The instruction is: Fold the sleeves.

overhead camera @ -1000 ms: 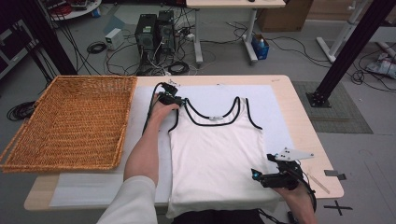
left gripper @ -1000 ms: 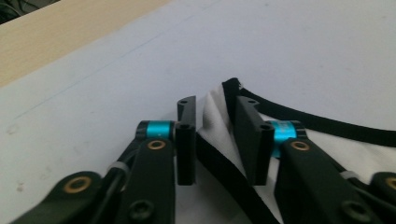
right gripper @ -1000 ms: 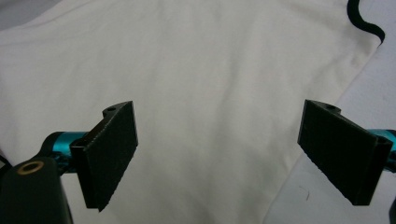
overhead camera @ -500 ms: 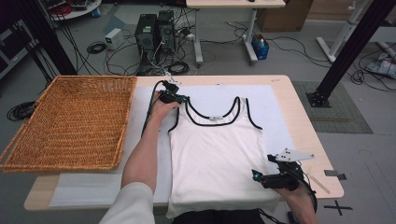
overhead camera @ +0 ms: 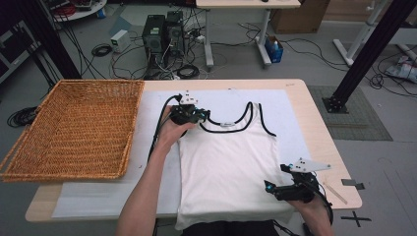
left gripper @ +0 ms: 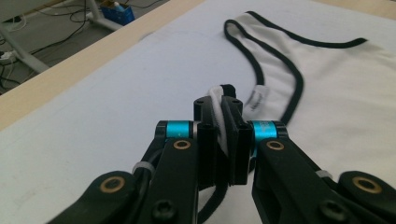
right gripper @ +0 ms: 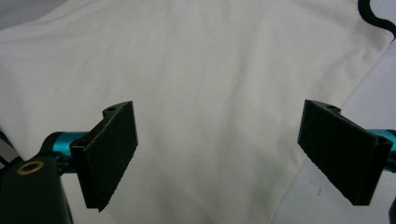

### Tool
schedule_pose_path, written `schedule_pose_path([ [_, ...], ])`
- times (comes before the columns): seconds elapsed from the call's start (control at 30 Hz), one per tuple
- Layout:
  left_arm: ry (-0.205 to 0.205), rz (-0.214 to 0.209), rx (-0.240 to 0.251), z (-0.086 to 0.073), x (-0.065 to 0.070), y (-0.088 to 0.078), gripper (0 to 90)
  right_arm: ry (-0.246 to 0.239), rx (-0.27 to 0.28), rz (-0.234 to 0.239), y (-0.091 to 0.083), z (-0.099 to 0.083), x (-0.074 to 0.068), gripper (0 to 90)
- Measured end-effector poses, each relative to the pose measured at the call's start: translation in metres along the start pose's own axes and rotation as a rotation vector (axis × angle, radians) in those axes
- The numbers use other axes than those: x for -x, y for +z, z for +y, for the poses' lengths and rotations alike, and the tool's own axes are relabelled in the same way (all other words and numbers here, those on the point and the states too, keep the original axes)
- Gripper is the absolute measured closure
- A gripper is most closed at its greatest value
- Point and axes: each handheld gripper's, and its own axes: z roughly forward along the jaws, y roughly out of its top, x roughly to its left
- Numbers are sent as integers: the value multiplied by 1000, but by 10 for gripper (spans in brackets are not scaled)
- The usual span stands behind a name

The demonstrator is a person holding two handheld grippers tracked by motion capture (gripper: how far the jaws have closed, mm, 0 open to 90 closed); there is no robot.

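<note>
The tank top (overhead camera: 230, 167) lies flat on the white sheet at the centre of the high view, its black-trimmed strap (left gripper: 219, 100) pinched in the clenched left hand-held gripper (overhead camera: 195, 116), so the step in hand looks like the start of a fold. The right hand-held gripper (overhead camera: 280, 189), lower right, hangs released over the hem, probably not touching it. Next, it needs to close on that edge.

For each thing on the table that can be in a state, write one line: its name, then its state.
Tank top: spread flat, one shoulder strap pinched.
Left gripper: shut on the strap.
Right gripper: open, over the tank top's lower edge.
Wicker basket: upright, nothing in it.
</note>
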Motion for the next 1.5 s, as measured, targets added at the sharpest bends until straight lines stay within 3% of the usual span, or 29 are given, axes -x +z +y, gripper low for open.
schedule_pose_path([
  [0.17, -34, -24, 22, -13, 19, -11, 846, 2, 5, 3, 0, -2, 0, 119],
  [0.4, -89, -40, 11, -36, 36, -19, 845, 3, 13, 6, -1, -2, 1, 118],
  [0.6, -114, -56, 24, -48, 55, -32, 844, 20, 22, 7, -4, -3, 3, 119],
  [0.83, -154, -80, 43, -63, 86, -46, 844, 18, 30, 10, -5, -1, 2, 118],
  [0.97, -142, -94, 20, -73, 107, -47, 844, 25, 30, 12, -4, 0, 2, 118],
  [1.03, -157, -99, 21, -78, 114, -46, 844, 20, 28, 12, -4, 0, 1, 119],
  [1.33, -167, -105, 6, -88, 134, -51, 844, 21, 28, 9, -5, -1, 1, 118],
  [1.43, -183, -120, 18, -89, 139, -55, 844, 25, 30, 10, -5, -1, 2, 118],
  [1.5, -172, -131, 13, -89, 143, -56, 844, 29, 30, 9, -5, -1, 2, 119],
])
